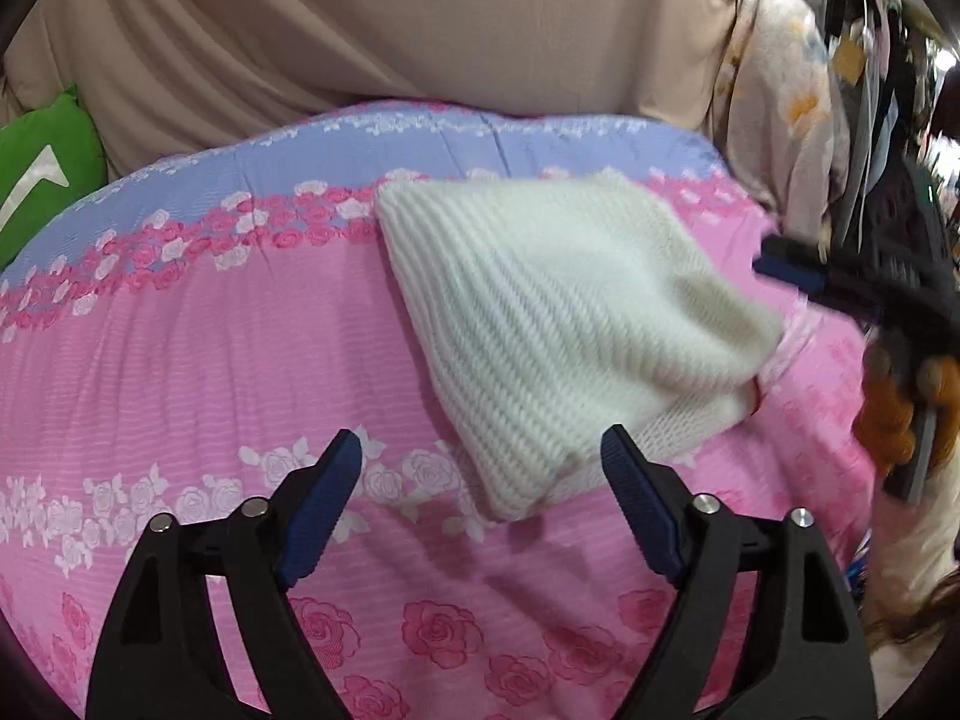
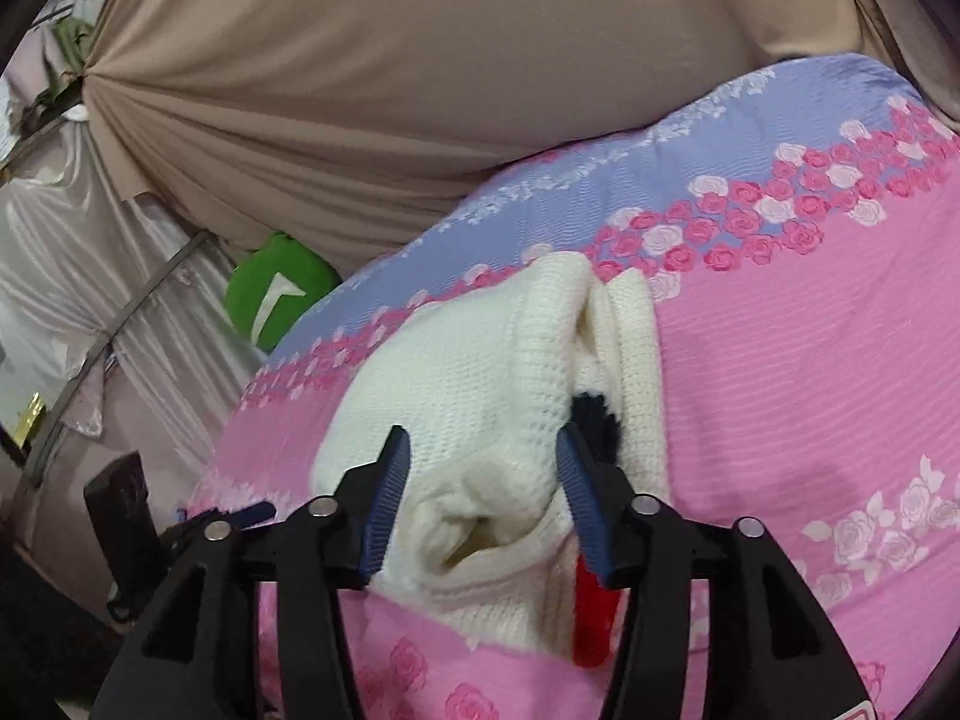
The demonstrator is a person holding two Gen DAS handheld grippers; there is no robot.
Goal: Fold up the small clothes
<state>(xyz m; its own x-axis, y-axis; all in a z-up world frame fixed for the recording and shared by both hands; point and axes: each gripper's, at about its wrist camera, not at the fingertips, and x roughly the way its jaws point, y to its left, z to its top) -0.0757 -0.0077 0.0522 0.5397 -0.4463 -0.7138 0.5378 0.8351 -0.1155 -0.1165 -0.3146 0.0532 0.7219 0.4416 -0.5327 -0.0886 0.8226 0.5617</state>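
The left gripper [image 1: 482, 450] is hovering with jaws spread at the frame's bottom, just short of the folded white knit garment [image 1: 558, 324] lying on the pink rose-patterned bedspread [image 1: 180, 360].

White knit garment [image 1: 558, 324] lies on rose-patterned bedspread [image 1: 180, 360]

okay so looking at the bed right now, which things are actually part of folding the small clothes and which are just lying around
Part of the job:
white knitted garment
left tongs, open
right tongs, open around the garment's edge

Just lying about:
rose-patterned bedspread
green cushion
beige drape
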